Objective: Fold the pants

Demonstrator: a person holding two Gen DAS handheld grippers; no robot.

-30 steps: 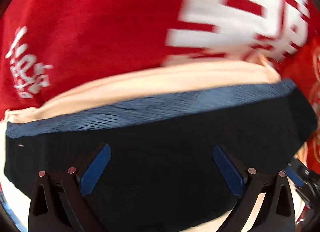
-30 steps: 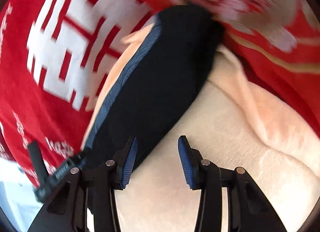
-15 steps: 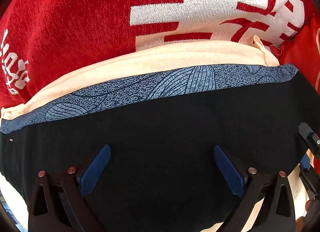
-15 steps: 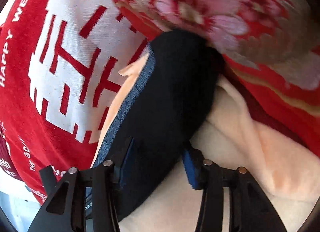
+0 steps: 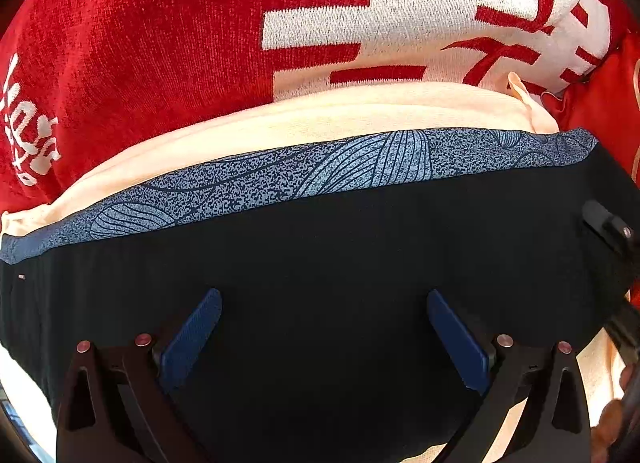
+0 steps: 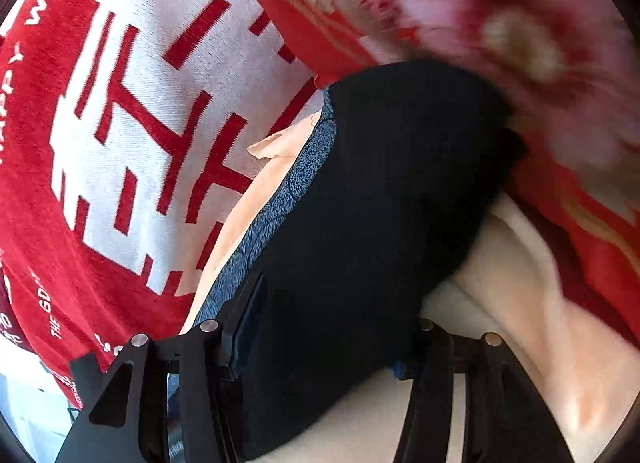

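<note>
Black pants (image 5: 320, 247) with a blue patterned waistband (image 5: 360, 167) lie folded on a cream cloth (image 5: 320, 115). My left gripper (image 5: 323, 297) hovers just over the black fabric, pointing steeply down. It is open wide, with nothing between its blue pads (image 5: 192, 327). In the right wrist view the pants (image 6: 400, 183) run from the upper right down into my right gripper (image 6: 336, 303). Its jaws are closing, and a thick fold of the black fabric fills the gap and covers the right pad. The waistband (image 6: 308, 167) runs along the pants' left edge.
A red blanket (image 5: 140, 43) with a large white character (image 6: 160, 103) lies under everything. A red floral cloth (image 6: 520, 43) borders the pants at the upper right. The cream cloth (image 6: 500, 283) spreads below and right of the pants. A black part of the right gripper (image 5: 612, 227) shows at the left view's right edge.
My right gripper slid from the cream cloth onto the pants' end, so black fabric now fills its jaws. My left gripper sank closer to the pants and stayed open.
</note>
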